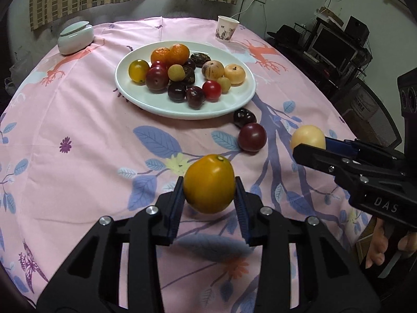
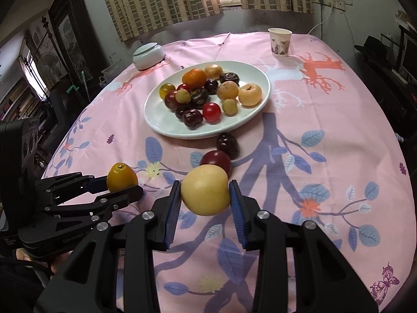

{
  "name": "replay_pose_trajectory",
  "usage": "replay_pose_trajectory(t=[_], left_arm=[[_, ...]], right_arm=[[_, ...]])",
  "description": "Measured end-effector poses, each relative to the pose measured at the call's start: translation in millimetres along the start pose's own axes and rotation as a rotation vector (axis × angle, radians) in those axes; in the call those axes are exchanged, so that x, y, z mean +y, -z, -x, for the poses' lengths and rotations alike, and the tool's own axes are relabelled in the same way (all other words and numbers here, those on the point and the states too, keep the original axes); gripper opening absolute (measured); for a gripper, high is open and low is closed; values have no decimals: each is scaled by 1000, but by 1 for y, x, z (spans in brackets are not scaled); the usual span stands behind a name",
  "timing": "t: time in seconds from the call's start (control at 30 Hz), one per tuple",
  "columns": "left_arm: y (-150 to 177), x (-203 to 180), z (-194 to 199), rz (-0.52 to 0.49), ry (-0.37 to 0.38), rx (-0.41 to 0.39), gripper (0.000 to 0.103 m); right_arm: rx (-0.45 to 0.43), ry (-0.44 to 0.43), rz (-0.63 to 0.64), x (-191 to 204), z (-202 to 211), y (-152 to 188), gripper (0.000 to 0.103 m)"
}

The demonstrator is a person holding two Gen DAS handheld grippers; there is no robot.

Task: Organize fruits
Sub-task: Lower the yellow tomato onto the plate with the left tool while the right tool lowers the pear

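Fruits are what I am tidying up. My left gripper (image 1: 209,185) is squeezing an orange fruit (image 1: 209,184), and my right gripper (image 2: 205,190) is squeezing a pale yellow fruit (image 2: 205,190). Both are hanging above the near edge of the table (image 1: 78,135). I think they are going to the plate (image 1: 156,104), sitting straight ahead near the table's middle and already holding many fruits. Both hands are looking about equally near to it. Two dark fruits (image 2: 221,154) are waiting on the cloth just beside the plate's near rim. The table's near corners are cut off.
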State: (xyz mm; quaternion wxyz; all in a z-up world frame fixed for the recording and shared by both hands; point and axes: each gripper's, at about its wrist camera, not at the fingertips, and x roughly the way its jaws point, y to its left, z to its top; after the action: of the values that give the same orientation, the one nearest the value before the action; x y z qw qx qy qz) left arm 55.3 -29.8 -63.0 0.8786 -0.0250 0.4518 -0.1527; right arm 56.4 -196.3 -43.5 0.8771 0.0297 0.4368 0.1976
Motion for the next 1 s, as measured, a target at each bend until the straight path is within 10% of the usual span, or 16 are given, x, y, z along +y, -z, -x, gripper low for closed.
replay_pose_trajectory(t=[0.5,1.0], left_arm=[[-13,34,1,61,-15,13,37],[-133,65,-76,107,-64,89,37]], right_arm=[[32,13,35,15,-16,-8,37],[30,43,100,-6,-96,-108,37]])
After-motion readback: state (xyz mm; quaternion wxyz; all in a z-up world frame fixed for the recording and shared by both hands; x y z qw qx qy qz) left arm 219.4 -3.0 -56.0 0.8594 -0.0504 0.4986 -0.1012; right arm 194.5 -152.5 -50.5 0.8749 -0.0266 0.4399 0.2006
